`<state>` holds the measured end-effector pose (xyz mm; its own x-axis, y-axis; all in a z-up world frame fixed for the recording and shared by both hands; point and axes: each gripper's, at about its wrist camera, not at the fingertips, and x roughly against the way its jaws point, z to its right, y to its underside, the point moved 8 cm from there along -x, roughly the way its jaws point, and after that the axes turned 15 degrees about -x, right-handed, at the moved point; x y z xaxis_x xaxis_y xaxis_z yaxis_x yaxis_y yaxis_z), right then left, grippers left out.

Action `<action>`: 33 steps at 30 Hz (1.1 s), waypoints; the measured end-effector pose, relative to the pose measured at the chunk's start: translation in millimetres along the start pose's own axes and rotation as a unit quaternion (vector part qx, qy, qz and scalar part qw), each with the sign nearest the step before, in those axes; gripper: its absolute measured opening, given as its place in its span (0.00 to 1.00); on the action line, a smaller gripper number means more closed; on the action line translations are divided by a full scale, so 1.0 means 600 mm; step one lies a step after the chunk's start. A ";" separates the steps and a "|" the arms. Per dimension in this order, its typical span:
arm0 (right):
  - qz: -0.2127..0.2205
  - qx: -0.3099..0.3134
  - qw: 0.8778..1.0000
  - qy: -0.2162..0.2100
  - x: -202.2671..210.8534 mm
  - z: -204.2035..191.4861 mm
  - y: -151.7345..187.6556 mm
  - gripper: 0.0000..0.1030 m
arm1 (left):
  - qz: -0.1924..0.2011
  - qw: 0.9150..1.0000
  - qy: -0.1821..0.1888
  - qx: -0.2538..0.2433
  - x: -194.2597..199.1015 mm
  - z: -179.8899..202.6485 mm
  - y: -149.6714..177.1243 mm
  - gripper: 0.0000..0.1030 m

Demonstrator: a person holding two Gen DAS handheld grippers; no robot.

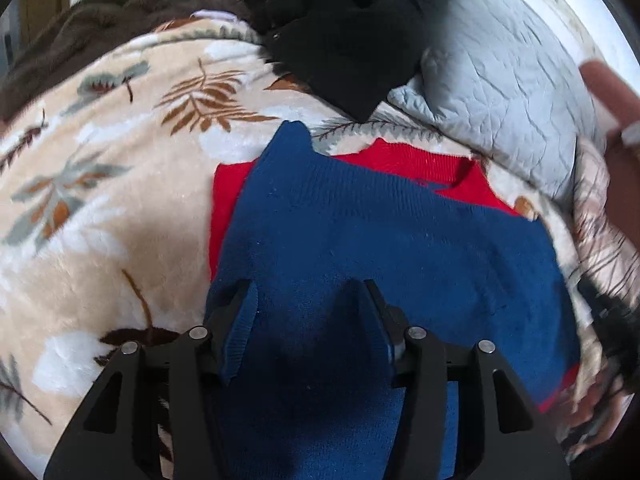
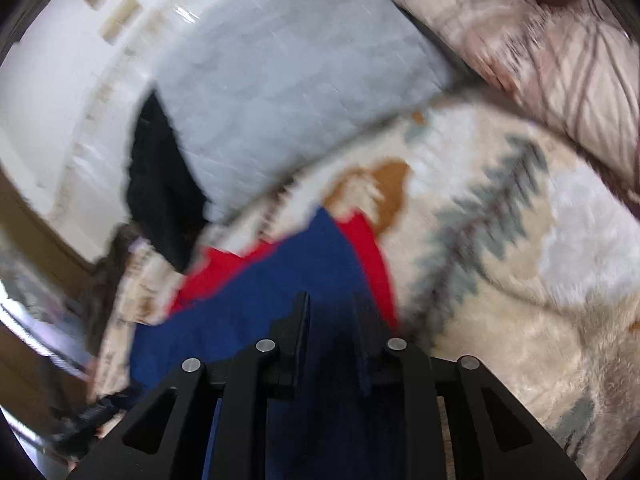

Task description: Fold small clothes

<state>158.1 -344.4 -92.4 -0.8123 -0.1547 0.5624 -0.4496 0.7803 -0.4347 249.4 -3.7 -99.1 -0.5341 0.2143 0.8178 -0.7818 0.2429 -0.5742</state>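
In the left wrist view, the left gripper point(image 1: 310, 292) is nearest to the camera, with its jaws standing half wide. A ribbed blue edge lies against the left finger point(image 1: 240, 320), but the right finger does not press on the cloth, so nothing is clamped. Under it lies the blue knit point(image 1: 380, 240), spread flat on top of a red garment point(image 1: 420, 168) that shows at the left, top and lower right edges. Both lie on a fleece blanket point(image 1: 120, 160) with a leaf pattern. Further away is a black garment point(image 1: 344, 52), a grey quilted pillow point(image 1: 500, 92) at the right, and a brown fluffy cover point(image 1: 100, 12) at the back left.

In the blurred right wrist view, the right gripper point(image 2: 330, 300) has a narrow gap between its jaws, above the blue knit; whether it holds cloth cannot be told.
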 end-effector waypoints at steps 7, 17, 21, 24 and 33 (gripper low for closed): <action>-0.062 0.023 0.997 0.050 -0.050 0.030 0.046 0.19 | -0.007 1.000 0.002 0.006 -0.004 -0.001 0.003 0.57; -0.063 -0.042 0.997 0.024 -0.039 0.039 0.036 0.20 | -0.018 0.999 0.014 0.030 0.002 -0.005 0.010 0.58; -0.057 -0.059 0.996 0.040 -0.023 0.036 0.036 0.20 | -0.019 0.998 0.022 0.054 0.015 -0.010 0.013 0.58; -0.042 -0.077 0.995 0.050 0.003 0.041 0.033 0.27 | -0.011 0.996 0.034 0.076 0.038 -0.013 0.012 0.58; -0.014 -0.159 0.987 0.031 0.124 0.048 0.047 0.56 | -0.025 0.991 0.054 0.119 0.059 -0.047 0.031 0.60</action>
<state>74.2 -351.2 -82.9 -0.7731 -0.1495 0.6165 -0.3240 0.9286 -0.1812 224.8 34.8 -81.8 -0.4660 0.3110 0.8283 -0.8665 0.0291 -0.4983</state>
